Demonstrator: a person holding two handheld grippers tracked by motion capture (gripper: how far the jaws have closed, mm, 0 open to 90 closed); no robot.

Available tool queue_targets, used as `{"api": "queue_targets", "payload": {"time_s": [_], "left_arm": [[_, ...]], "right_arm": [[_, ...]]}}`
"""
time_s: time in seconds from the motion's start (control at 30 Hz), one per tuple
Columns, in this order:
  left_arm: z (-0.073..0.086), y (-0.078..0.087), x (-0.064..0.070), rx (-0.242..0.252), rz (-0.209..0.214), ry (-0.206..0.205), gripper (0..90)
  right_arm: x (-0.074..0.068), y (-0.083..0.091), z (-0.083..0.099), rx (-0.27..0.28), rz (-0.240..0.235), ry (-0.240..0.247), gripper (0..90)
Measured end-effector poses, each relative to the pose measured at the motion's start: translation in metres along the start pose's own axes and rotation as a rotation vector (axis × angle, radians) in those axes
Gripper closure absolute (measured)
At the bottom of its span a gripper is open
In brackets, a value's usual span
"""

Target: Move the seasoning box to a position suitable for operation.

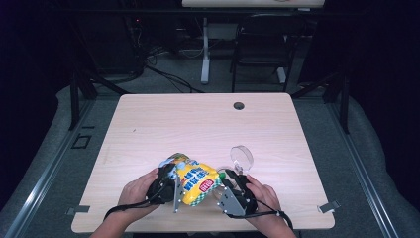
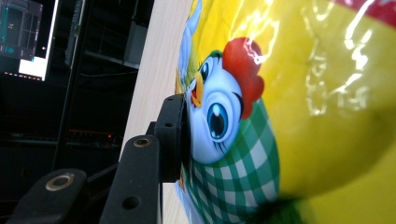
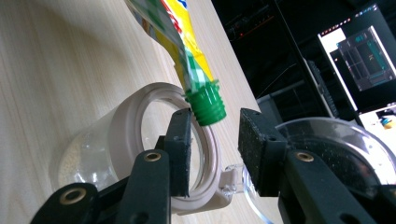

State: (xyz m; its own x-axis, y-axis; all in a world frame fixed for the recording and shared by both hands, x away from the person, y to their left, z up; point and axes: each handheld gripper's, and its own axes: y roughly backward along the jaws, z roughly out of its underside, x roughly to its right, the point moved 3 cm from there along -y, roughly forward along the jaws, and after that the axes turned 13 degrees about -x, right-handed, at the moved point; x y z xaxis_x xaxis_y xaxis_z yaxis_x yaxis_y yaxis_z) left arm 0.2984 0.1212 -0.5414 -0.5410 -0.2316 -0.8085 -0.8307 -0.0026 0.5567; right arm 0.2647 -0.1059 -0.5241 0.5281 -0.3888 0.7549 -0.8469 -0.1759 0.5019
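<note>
Leftmost on the near part of the table (image 1: 148, 119), the left gripper (image 1: 171, 184) sits in the person's left hand (image 1: 136, 191) and grips the yellow pouch (image 1: 195, 182) by its left end. From the left gripper view, one black jaw presses flat against the pouch (image 2: 289, 107) just beside the printed cartoon chick (image 2: 219, 112), above a green-and-white check pattern; the other jaw is hidden behind the pouch, so the jaws are closed on it as far as can be seen. The pouch lies tilted across the space between the two grippers, its printed face turned up toward the high camera, with a red label near its right end.

Further right, the pouch narrows to a spout with a green cap (image 3: 207, 106). In the right gripper view this ribbed cap hangs between the right gripper (image 3: 214, 140) jaws, which stand narrowly apart; the left pad is just beside the cap, while the right pad stands a little off it, and whether either pad touches it cannot be told. Below and behind the cap lies a clear jar (image 3: 107, 149) on its side on the table, its pale rim facing the camera, with a hinged clear lid (image 3: 336, 154) swung open to the right. From the high view the jar's lid (image 1: 241, 157) stands just beyond the right gripper (image 1: 229, 182), which the person's right hand (image 1: 262, 196) holds near the table's front edge.
</note>
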Motion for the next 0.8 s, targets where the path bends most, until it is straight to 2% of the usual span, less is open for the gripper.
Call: {"api": "queue_targets", "payload": {"time_s": [0.2, 0.33, 0.53, 0.7, 0.8], "left_arm": [[-0.001, 0.0009, 0.0002, -0.006, -0.009, -0.02, 62.7], [-0.0015, 0.0009, -0.0003, -0.001, -0.012, -0.015, 62.6], [-0.0015, 0.0002, -0.0008, -0.007, -0.011, -0.023, 62.6], [-0.002, 0.0008, -0.0015, -0.012, -0.028, -0.041, 62.7], [-0.0023, 0.0011, -0.0024, -0.011, -0.037, -0.051, 62.6]], "right_arm": [[-0.0042, -0.0026, -0.0026, 0.008, 0.018, 0.038, 65.1], [-0.0063, -0.0041, -0.004, 0.008, 0.023, 0.051, 67.8], [-0.0066, -0.0053, -0.0058, 0.012, 0.021, 0.055, 67.9], [-0.0087, -0.0077, -0.0083, 0.001, 0.021, 0.077, 69.3], [-0.0093, -0.0079, -0.0085, 0.004, 0.017, 0.073, 69.9]]}}
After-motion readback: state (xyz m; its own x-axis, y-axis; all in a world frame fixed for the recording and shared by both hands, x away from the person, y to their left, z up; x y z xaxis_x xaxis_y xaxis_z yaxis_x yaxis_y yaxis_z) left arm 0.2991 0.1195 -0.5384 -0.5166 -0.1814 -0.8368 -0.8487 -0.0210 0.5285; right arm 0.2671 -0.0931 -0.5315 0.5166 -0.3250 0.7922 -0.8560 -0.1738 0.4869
